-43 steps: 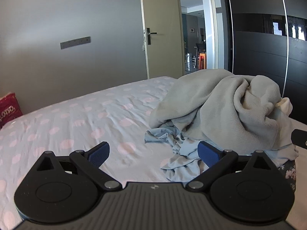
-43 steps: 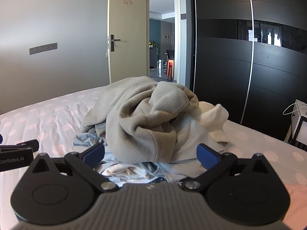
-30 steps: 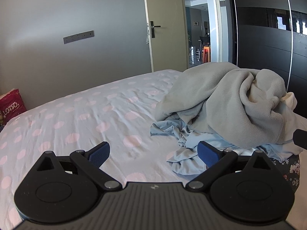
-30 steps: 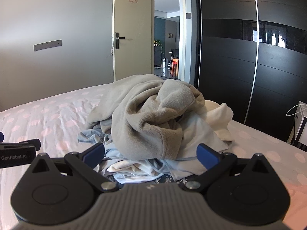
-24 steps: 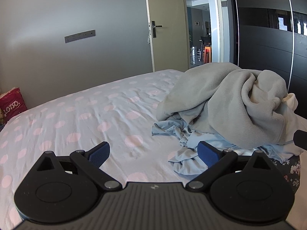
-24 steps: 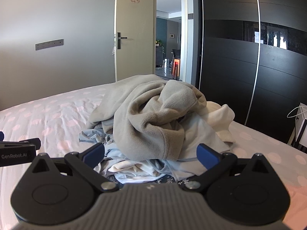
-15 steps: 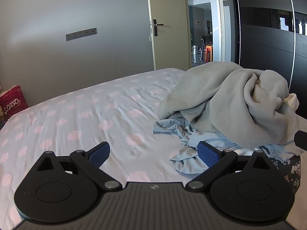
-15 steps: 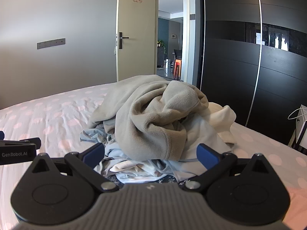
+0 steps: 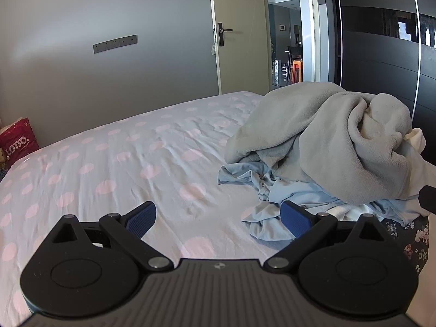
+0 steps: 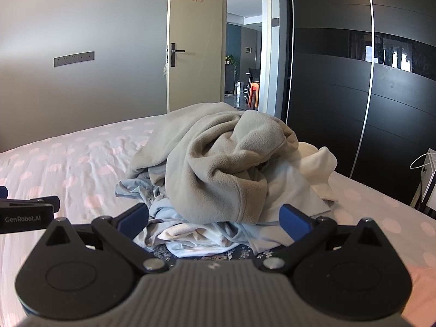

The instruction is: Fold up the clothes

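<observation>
A heap of clothes lies on the bed: a grey fleece garment on top, a light blue garment under it, a cream one to the right, and a dark floral fabric at the bottom. My left gripper is open and empty, just left of the heap above the sheet. My right gripper is open and empty, close in front of the heap. The left gripper's side shows in the right wrist view.
The bed has a white sheet with pink dots. A grey wall, a cream door standing open and a black wardrobe stand beyond. A red package sits at far left. A white bag stands at right.
Both grippers have drifted slightly higher and closer to the heap, so more of the bed shows. The jaws stayed open. The clothes have not moved.
</observation>
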A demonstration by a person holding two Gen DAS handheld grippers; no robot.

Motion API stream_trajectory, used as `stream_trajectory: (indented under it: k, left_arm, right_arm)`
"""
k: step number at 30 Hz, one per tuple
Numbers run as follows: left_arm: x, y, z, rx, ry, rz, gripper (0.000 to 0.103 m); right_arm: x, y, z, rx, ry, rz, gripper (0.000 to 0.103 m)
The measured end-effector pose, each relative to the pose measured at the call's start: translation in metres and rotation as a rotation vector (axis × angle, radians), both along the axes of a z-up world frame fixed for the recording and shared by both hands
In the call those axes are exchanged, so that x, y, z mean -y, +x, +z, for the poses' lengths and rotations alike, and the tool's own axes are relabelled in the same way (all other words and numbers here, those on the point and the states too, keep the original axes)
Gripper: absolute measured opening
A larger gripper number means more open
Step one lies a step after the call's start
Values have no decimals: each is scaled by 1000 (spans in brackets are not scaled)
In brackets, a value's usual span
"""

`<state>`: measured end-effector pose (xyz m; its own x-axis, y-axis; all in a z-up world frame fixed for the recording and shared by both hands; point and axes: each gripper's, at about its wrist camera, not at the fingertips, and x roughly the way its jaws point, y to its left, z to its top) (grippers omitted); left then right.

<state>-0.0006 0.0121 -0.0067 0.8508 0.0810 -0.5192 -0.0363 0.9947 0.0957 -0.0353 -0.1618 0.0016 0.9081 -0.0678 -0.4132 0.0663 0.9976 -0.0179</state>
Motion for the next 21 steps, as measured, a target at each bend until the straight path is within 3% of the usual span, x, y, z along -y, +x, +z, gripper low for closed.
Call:
stream_trajectory:
  k: [21]
  left_arm:
    - [-3,-1,-3,-10,-9,4,100]
  right_arm:
    - [-4,-1,-3,-17,-10,7,103]
